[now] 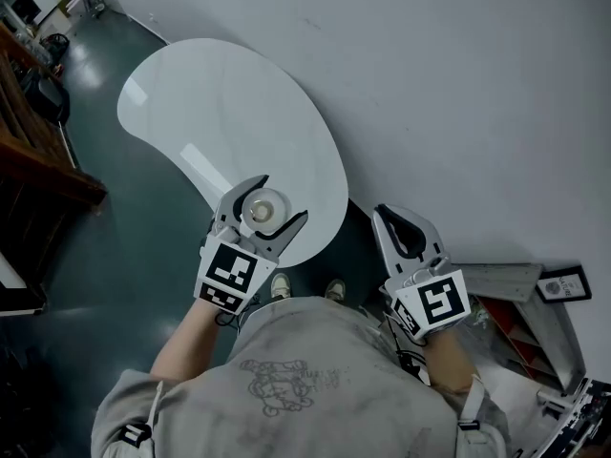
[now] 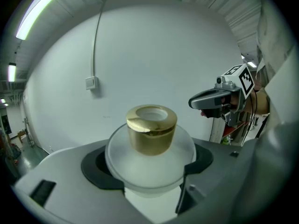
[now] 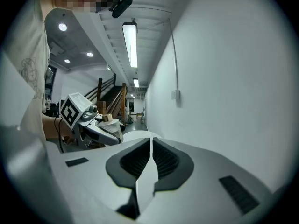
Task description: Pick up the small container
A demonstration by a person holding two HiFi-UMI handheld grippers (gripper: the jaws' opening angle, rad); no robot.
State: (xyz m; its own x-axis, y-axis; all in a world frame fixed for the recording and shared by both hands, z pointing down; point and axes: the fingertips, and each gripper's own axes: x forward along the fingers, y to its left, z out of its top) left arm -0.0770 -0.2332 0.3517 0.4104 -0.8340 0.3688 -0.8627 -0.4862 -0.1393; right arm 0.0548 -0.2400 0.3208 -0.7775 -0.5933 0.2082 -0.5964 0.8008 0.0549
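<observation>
The small container [image 1: 261,206] is a frosted round jar with a gold cap. My left gripper [image 1: 279,201] is shut on it and holds it upright in the air over the near edge of the white table [image 1: 220,103]. In the left gripper view the container [image 2: 152,129] fills the space between the dark pads [image 2: 96,164] of the left gripper [image 2: 148,168]. My right gripper [image 1: 387,216] is off the table's right end, near the wall. Its jaws are closed together with nothing between them. The right gripper [image 3: 150,160] view shows this, with the left gripper [image 3: 100,129] and container [image 3: 110,120] at its left.
The table is kidney-shaped and bare. A white wall [image 1: 458,84] runs along its far side, with a switch box and cable [image 2: 92,82]. Dark green floor [image 1: 124,227] lies to the left, a wooden staircase [image 1: 29,141] at far left, and a metal rack [image 1: 535,313] at lower right.
</observation>
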